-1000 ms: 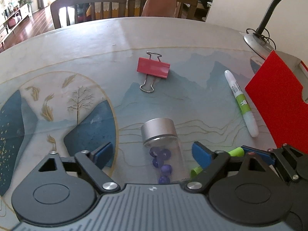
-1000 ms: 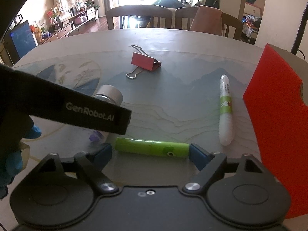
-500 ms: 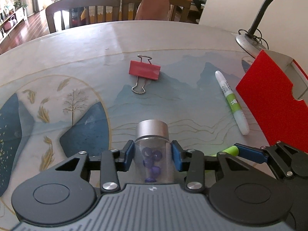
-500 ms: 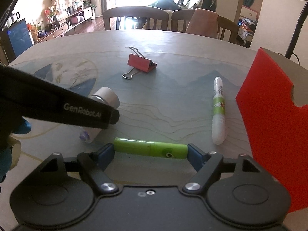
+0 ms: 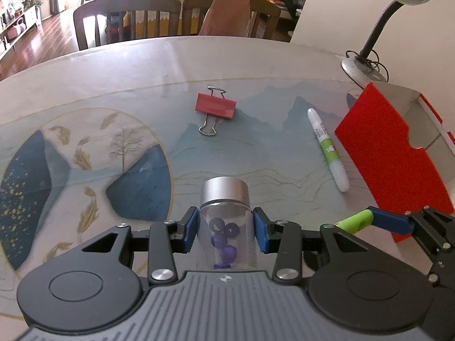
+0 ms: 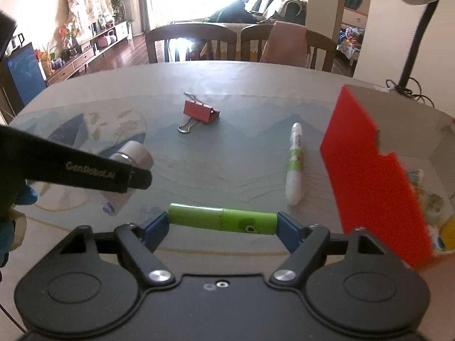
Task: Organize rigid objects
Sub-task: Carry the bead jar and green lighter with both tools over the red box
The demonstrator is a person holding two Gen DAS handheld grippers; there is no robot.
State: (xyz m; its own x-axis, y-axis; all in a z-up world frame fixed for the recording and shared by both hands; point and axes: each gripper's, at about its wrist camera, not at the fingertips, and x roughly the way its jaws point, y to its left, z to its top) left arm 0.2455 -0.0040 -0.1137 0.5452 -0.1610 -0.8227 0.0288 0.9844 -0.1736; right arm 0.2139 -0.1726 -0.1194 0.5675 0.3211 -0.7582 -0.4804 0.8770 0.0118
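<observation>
A second ago the left gripper (image 5: 226, 228) stood wide with the clear jar (image 5: 226, 224) lying loose between its blue pads; now those pads are clamped on the jar's glass sides just below its silver cap, purple beads inside, and the jar looks to hang clear of the table (image 5: 256, 65). The right gripper (image 6: 221, 223) held the green tube (image 6: 221, 220) end to end before and holds it the same way now — jaws fairly wide, each pad pressed on one end — with the tube raised off the printed tablecloth. The red binder clip (image 5: 215, 105) and the white-and-green marker (image 5: 327, 147) lie where they lay, well apart from both grippers, the marker just beside the red box (image 5: 389, 153) at the right edge. Readable writing is scarce — "GenRobot.AI" on the left gripper's black arm in the right wrist view; the tube carries a small avocado picture, and the marker's label is too small to read
</observation>
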